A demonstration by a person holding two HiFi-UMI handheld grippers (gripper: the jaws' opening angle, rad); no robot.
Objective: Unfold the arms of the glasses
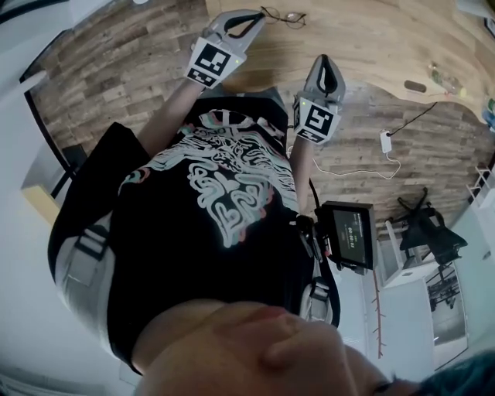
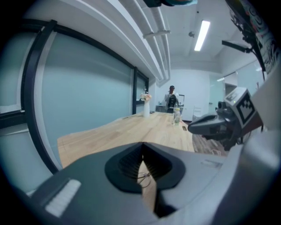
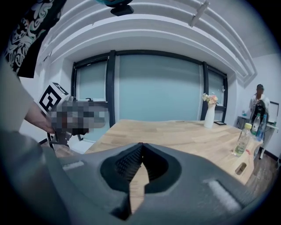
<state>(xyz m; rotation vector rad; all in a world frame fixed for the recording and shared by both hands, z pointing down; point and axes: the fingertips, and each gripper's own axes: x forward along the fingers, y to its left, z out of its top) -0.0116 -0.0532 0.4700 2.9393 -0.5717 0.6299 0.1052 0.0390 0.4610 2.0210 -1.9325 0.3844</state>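
Thin-framed glasses (image 1: 284, 15) lie on the wooden table (image 1: 371, 39) at the top of the head view. My left gripper (image 1: 257, 15) hovers just left of them, jaws closed tip to tip with nothing held. In the left gripper view the glasses (image 2: 145, 177) show small through the gap below the left gripper's (image 2: 142, 147) touching tips. My right gripper (image 1: 326, 63) sits nearer my body, off the table's edge, also shut and empty. Its own view shows the right gripper (image 3: 141, 146) with tips together and only bare tabletop (image 3: 175, 132) beyond.
A water bottle (image 3: 243, 139), a small dark object (image 3: 240, 168) and a white vase with flowers (image 3: 210, 115) stand farther along the table. A person (image 3: 259, 103) stands at the far end. A white cable and charger (image 1: 386, 141) lie on the wooden floor.
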